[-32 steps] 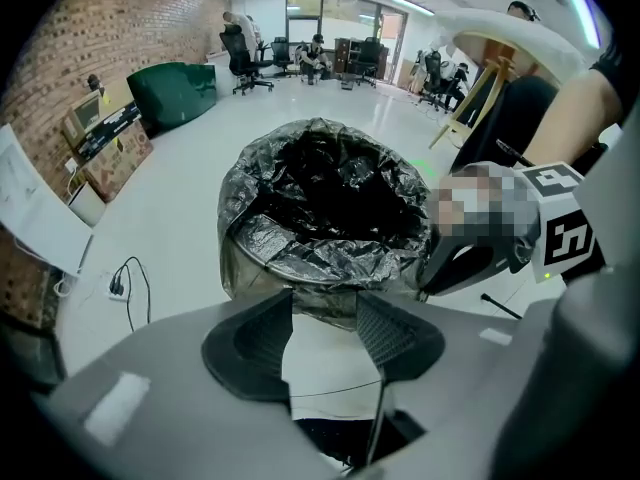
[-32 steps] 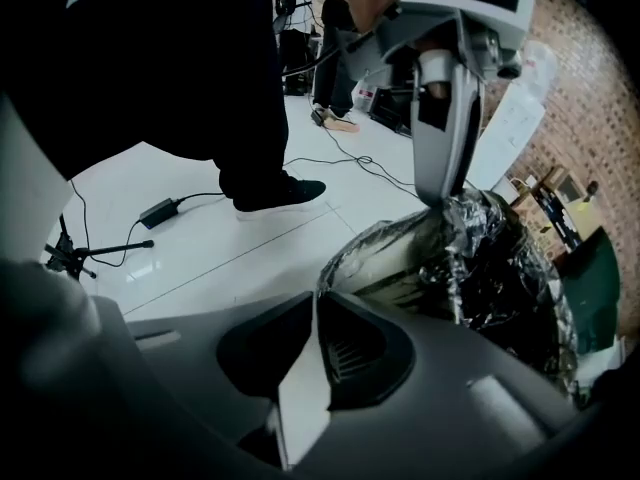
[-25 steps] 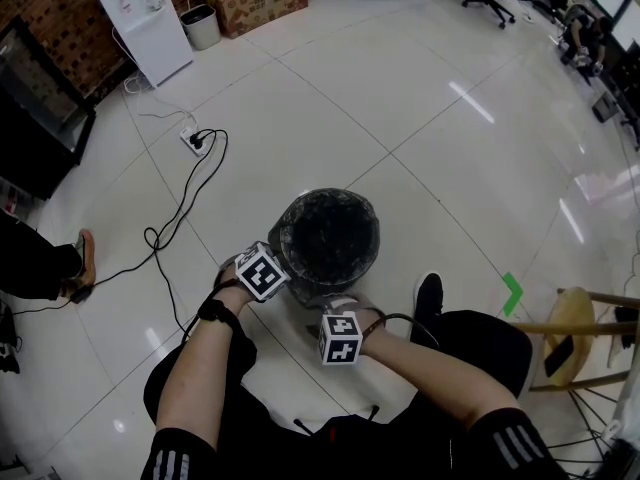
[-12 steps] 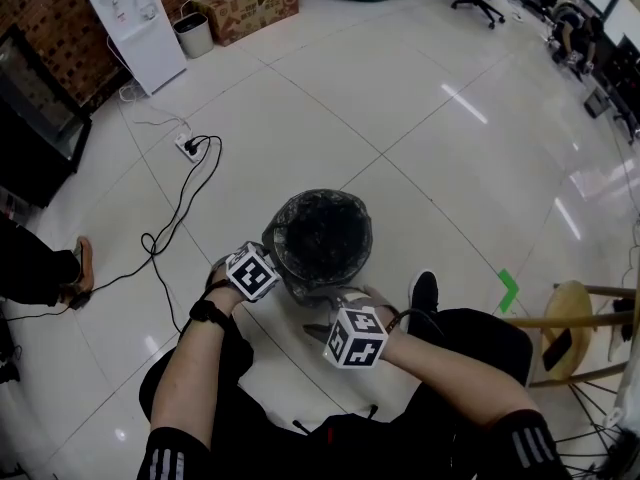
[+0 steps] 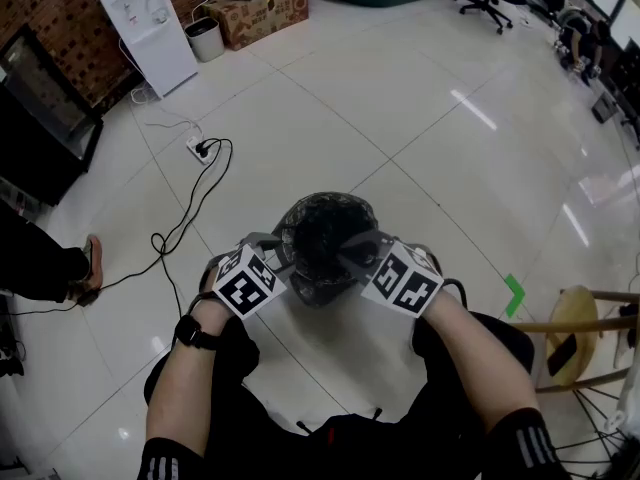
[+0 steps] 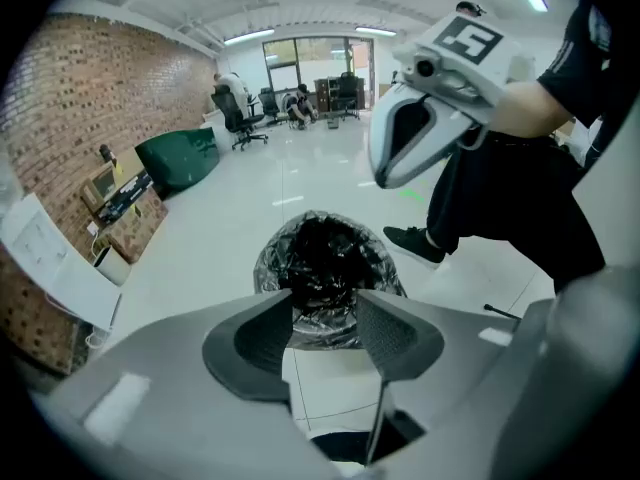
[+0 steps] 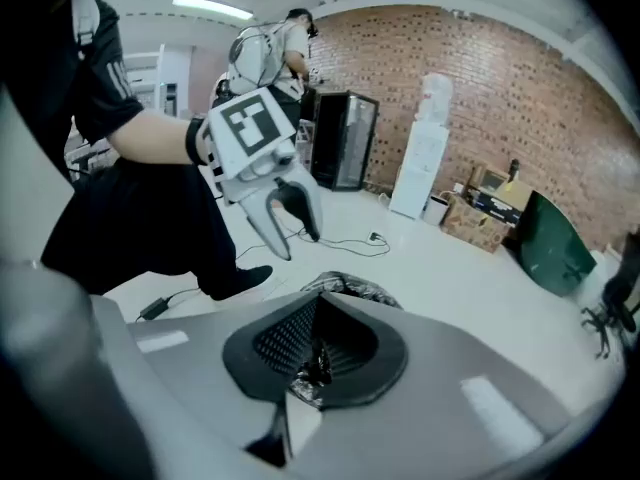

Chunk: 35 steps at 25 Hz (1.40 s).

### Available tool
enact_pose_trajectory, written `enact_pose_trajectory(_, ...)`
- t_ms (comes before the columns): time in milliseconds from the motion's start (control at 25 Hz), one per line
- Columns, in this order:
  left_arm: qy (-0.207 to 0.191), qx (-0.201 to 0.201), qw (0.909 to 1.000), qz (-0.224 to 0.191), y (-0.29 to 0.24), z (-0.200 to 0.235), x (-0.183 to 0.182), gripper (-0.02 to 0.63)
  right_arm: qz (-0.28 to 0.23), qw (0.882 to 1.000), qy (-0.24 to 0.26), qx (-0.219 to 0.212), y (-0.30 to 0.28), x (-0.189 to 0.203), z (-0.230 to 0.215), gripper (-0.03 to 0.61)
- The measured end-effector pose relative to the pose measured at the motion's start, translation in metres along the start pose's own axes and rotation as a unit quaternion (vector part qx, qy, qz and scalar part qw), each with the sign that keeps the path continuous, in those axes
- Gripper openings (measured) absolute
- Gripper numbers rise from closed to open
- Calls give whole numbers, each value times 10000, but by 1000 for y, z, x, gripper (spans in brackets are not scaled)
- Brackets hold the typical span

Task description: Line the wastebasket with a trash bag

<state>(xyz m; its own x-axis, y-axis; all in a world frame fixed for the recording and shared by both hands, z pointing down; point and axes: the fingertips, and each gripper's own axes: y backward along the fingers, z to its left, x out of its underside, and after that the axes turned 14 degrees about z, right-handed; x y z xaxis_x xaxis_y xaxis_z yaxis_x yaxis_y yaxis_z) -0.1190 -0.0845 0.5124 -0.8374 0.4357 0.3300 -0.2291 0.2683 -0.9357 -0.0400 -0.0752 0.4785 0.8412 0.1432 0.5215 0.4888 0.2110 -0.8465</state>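
From the head: looking steeply down on a round wastebasket (image 5: 325, 268) standing on the white tiled floor (image 5: 420, 118), just ahead of the knees. Lined with a black trash bag (image 5: 322, 230), crinkled film folded over the rim and down the outside. Holding the left tool (image 5: 272, 248) above the near-left rim and the right tool (image 5: 355, 251) above the near-right rim, both raised off the basket and tipped down toward it. Off to the left, a black cable (image 5: 190, 218) snaking to a power strip (image 5: 197, 149); farther back, a white water dispenser (image 5: 150, 23) and a cardboard box (image 5: 262, 6) along the brick wall.

From the left gripper view: jaws released, standing apart with nothing gripped. Framed in the gap, well beyond the pads, the lined basket seen from above. Up right, the other tool hanging with its fingers together, and beyond the basket a black shoe (image 6: 415, 243).

From the right gripper view: jaws just closed, now clenched, pads meeting. Through the slit beneath them, a bit of crinkled black film; cannot tell whether pinched or merely the basket behind. Peeking over the pads, the bagged rim. Beyond, the left tool with fingers spread.
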Motion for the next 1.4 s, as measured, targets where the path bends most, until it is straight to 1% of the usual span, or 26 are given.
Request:
enact_pose_trajectory(120, -50, -89, 9997, -210, 25, 3, -12, 192, -353, 9981, -507, 60, 23, -4, -32, 8)
enact_pose_trajectory(240, -36, -149, 9993, -354, 37, 8, -23, 192, -568, 9953, -780, 121, 45, -3, -53, 6)
enact_pose_trajectory(320, -78, -113, 9990, -423, 42, 7, -30, 192, -776, 9919, -998, 159, 60, -5, -61, 6)
enact_pose_trajectory(440, -201, -7, 9989, -434, 45, -1, -34, 184, -1106, 9836, -1425, 88, 71, -8, -65, 6)
enact_pose_trajectory(520, -253, 28, 9988, -424, 43, -5, -37, 184, -1097, 9811, -1595, 52, 67, 1, -64, 6)
enact_pose_trajectory(640, -254, 103, 9983, -510, 44, -4, -39, 184, -878, 9842, -1530, 129, 60, 13, -64, 6)
enact_pose_trajectory(760, -149, 172, 9979, -602, 47, 1, -39, 184, -810, 9878, -1301, 273, 60, 8, -70, 6)
enact_pose_trajectory(880, -93, 170, 9974, -693, 46, 5, -46, 184, -814, 9897, -1110, 400, 64, 5, -76, 6)
enact_pose_trajectory(1040, -47, 215, 9978, -631, 44, 10, -47, 184, -758, 9923, -845, 501, 69, -1, -79, 6)
enact_pose_trajectory(1200, 51, 259, 9977, -631, 40, 12, -47, 186, -718, 9921, -928, 435, 68, 5, -84, 6)
enact_pose_trajectory(1280, 26, 291, 9977, -614, 39, 10, -49, 185, -674, 9922, -962, 420, 67, 11, -85, 6)
enact_pose_trajectory(1400, -43, 234, 9979, -608, 40, 8, -56, 184, -613, 9928, -948, 410, 65, 19, -83, 6)
